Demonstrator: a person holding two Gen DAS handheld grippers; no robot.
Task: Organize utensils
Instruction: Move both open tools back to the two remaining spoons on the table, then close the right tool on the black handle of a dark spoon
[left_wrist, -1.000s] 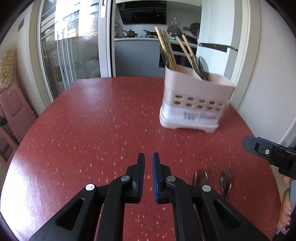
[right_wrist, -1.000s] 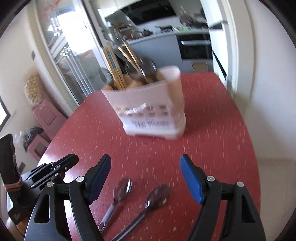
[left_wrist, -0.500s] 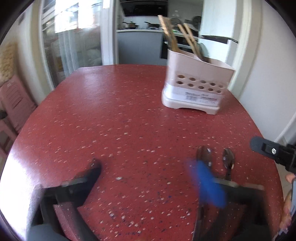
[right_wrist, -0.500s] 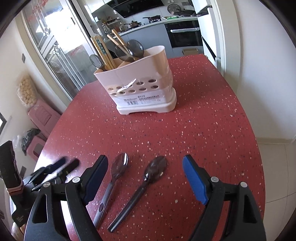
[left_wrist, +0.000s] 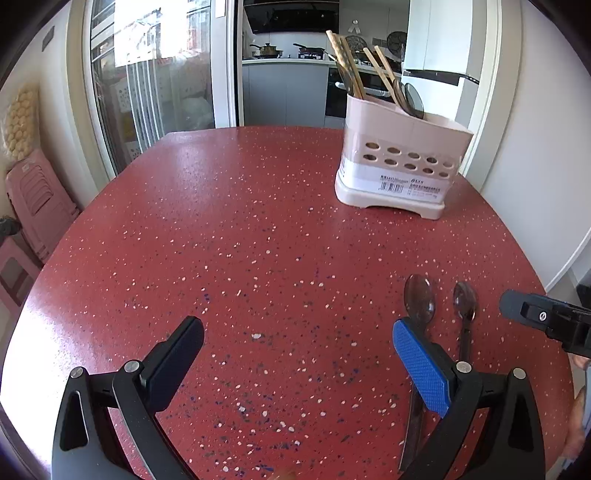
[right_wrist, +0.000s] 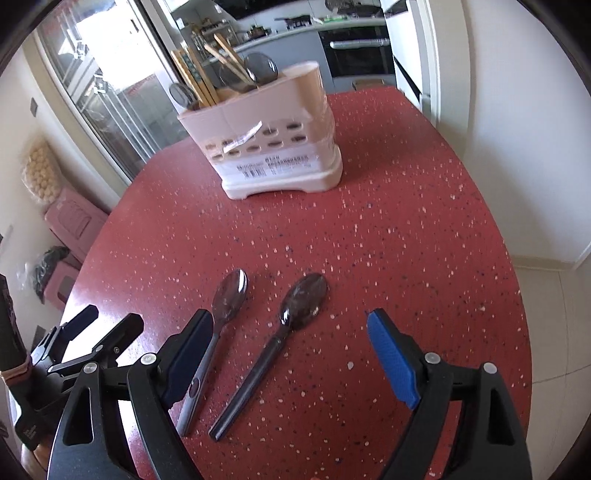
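Two dark spoons lie side by side on the red speckled table, bowls pointing away from me. In the right wrist view the left spoon (right_wrist: 221, 317) lies partly under my left finger and the right spoon (right_wrist: 291, 325) lies between the fingers. My right gripper (right_wrist: 291, 332) is open just above them. My left gripper (left_wrist: 299, 343) is open and empty, with the spoons (left_wrist: 419, 299) beside its right finger. A pink utensil holder (left_wrist: 399, 166) (right_wrist: 273, 147) with chopsticks and spoons stands at the far side.
The table's right edge (right_wrist: 517, 295) drops to a tiled floor by a white wall. Pink stools (left_wrist: 33, 199) stand at the left. The left gripper also shows in the right wrist view (right_wrist: 96, 332). The right gripper's finger (left_wrist: 535, 314) shows at right in the left wrist view.
My left gripper has opened wide from nearly shut. My right gripper has moved closer over the two spoons, staying open.
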